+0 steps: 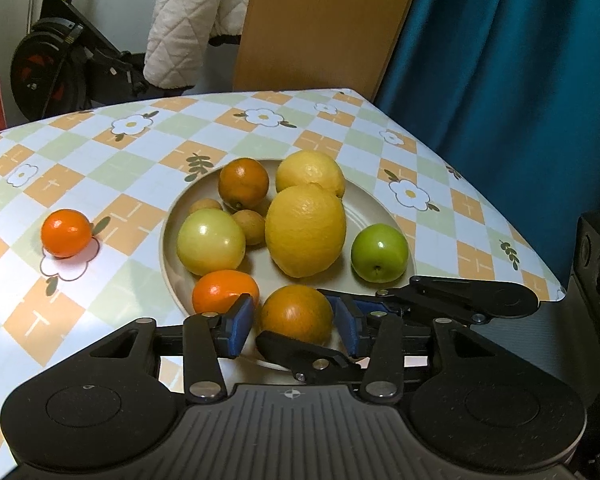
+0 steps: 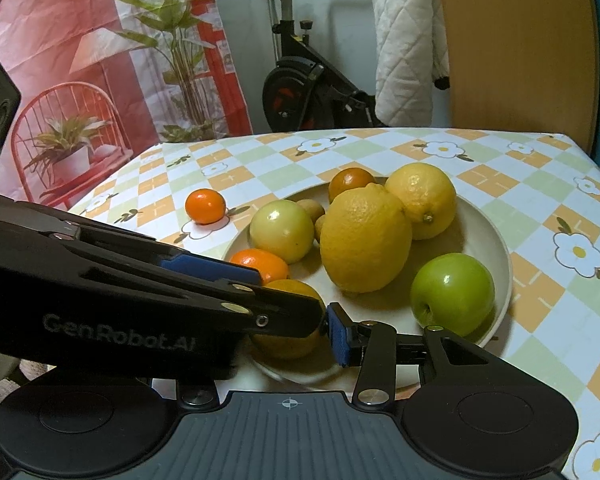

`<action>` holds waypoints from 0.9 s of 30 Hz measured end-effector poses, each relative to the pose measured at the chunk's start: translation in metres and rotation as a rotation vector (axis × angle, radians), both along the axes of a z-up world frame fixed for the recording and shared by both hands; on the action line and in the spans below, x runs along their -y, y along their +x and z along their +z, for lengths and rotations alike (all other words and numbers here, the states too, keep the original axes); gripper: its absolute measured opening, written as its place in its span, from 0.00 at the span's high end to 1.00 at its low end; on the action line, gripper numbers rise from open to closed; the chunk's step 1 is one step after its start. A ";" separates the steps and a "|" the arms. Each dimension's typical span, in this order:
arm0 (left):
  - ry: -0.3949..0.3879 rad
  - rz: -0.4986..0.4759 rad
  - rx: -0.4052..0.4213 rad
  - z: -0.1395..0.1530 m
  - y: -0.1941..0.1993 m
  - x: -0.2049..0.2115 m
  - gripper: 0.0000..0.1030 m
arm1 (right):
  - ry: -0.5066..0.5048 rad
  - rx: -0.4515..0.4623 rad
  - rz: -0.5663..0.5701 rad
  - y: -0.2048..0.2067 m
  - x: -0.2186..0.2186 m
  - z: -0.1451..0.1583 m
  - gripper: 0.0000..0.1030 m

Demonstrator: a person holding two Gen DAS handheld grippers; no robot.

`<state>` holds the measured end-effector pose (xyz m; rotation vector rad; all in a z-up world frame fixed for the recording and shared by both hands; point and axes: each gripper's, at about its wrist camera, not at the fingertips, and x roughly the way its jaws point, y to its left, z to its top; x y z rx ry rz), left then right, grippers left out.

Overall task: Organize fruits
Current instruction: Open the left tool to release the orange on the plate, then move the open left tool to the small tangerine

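Observation:
A beige plate (image 1: 380, 208) (image 2: 488, 240) holds two lemons (image 1: 306, 230) (image 2: 366, 238), a green apple (image 1: 379, 253) (image 2: 453, 294), a pale apple (image 1: 211, 241) (image 2: 282, 230), several oranges and small brown fruits. One mandarin (image 1: 65, 233) (image 2: 205, 206) lies on the table left of the plate. My left gripper (image 1: 294, 322) is open around a dark orange (image 1: 296, 314) (image 2: 288, 340) at the plate's near rim, with gaps beside both pads. My right gripper (image 2: 292, 336) crosses in from the right; its blue pad (image 2: 338, 336) sits by the same orange, its other finger hidden.
The table has a checked flower-pattern cloth (image 1: 140, 152); its right edge is close to the plate (image 1: 500, 216). Behind it stand an exercise bike (image 1: 60, 52), a white quilted jacket (image 1: 196, 20), a wooden panel (image 1: 320, 20) and a blue curtain (image 1: 520, 60).

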<state>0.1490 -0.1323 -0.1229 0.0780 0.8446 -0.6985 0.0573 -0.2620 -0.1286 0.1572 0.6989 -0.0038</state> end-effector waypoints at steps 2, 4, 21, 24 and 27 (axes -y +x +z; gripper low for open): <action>-0.006 0.011 0.009 0.002 -0.002 -0.004 0.53 | -0.005 0.002 -0.003 -0.001 0.000 0.001 0.59; -0.018 0.025 0.021 0.006 -0.004 -0.009 0.52 | -0.016 0.005 -0.006 -0.002 0.000 0.003 0.57; -0.103 0.285 0.125 0.043 0.007 -0.094 0.49 | -0.120 0.080 0.029 0.001 -0.020 0.036 0.54; -0.107 0.322 0.127 0.044 0.014 -0.108 0.49 | -0.139 0.079 0.057 0.009 -0.027 0.039 0.54; -0.102 0.353 0.133 0.044 0.022 -0.118 0.49 | -0.157 0.079 0.085 0.019 -0.036 0.042 0.54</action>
